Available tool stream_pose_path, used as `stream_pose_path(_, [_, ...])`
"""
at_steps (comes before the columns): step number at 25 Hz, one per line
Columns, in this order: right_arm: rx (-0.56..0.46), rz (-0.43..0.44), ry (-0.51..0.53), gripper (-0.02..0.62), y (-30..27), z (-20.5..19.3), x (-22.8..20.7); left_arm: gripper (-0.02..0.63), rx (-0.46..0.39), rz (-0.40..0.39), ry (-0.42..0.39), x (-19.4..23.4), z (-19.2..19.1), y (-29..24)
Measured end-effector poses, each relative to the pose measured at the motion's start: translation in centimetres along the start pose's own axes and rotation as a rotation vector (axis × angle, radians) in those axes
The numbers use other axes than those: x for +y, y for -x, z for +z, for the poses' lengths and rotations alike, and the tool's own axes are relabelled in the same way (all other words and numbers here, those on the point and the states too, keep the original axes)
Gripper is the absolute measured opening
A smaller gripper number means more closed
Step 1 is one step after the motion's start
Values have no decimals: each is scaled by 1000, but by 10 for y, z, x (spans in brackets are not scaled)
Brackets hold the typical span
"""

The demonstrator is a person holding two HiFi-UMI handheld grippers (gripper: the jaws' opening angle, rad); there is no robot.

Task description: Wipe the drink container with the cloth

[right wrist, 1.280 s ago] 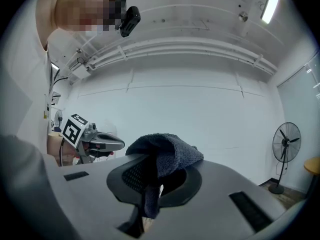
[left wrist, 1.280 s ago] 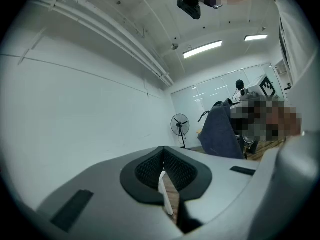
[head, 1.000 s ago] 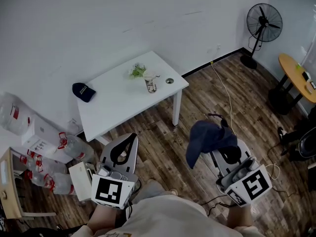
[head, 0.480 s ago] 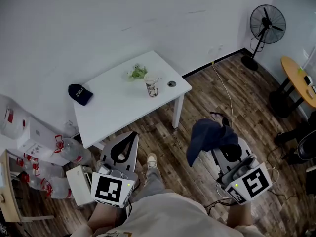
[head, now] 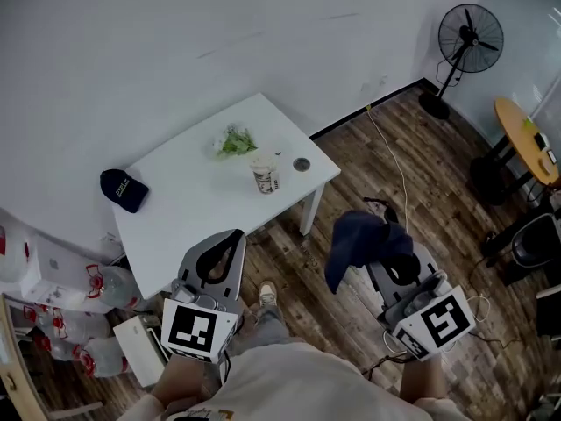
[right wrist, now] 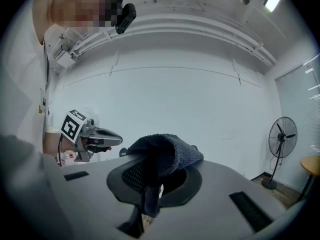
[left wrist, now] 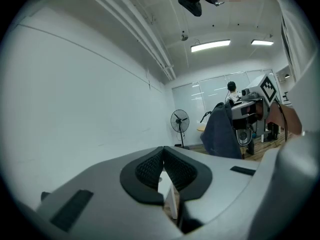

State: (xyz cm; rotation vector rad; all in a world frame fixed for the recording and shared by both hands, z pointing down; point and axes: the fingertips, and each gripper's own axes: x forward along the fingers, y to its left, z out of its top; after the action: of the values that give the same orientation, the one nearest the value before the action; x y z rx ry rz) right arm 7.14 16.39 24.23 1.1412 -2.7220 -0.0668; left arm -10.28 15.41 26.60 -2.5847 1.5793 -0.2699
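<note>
A drink cup [head: 266, 176] with a printed sleeve stands on the white table [head: 197, 200], well ahead of both grippers. My right gripper [head: 396, 261] is shut on a dark blue cloth [head: 364, 243] that drapes over its jaws; in the right gripper view the cloth [right wrist: 162, 156] hangs between the pads. My left gripper [head: 223, 251] is shut with nothing in it, its pads [left wrist: 150, 166] meeting. Both grippers are held above the wood floor, short of the table. The right gripper with the cloth [left wrist: 222, 134] also shows in the left gripper view.
On the table lie a dark cap [head: 123, 189], a small green plant [head: 230, 141] and a small round lid [head: 301, 164]. Water bottles [head: 74, 323] stand at the left wall. A standing fan [head: 465, 42], a cable [head: 396, 160] and a round wooden table [head: 526, 139] are to the right.
The view has shifted: the table and cup sit lower and further left in the frame. A shoe has come into view below. Both grippers stay shut, the cloth still held.
</note>
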Motion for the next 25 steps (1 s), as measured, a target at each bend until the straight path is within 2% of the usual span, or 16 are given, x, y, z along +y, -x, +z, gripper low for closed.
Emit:
stream_pose_path(3, [25,-15,-17,43,-36,-2,-15,20,19,-24,9,27,-7,-31])
stream_pose_path(7, [53,-29,-23,43,-88,-1,-35,28,48,-58,-38,68,-24,-70])
stream_pose_path(8, [59,-31,-23,43,-101,-1,-38,43,56,-71,-44,78,-29,-79])
stream_pose_path(10, [72,-37,-24,43,-127,-3,-45,135,69,-96,-40,94,-38,-95])
stream_pose_path(13, [94,-48,-28,43,-166,-6,-57,204,75,-130,-22,117,-50,-119])
stream_pose_path(18, [122,-60,-37,43,-215,-12,-73,251,97,-190,-14,142,-69,-152])
stream_pose_path(25, [176,-47,-45,43,-244,-29,-86,318,126,-242,-22,144,-91,-178])
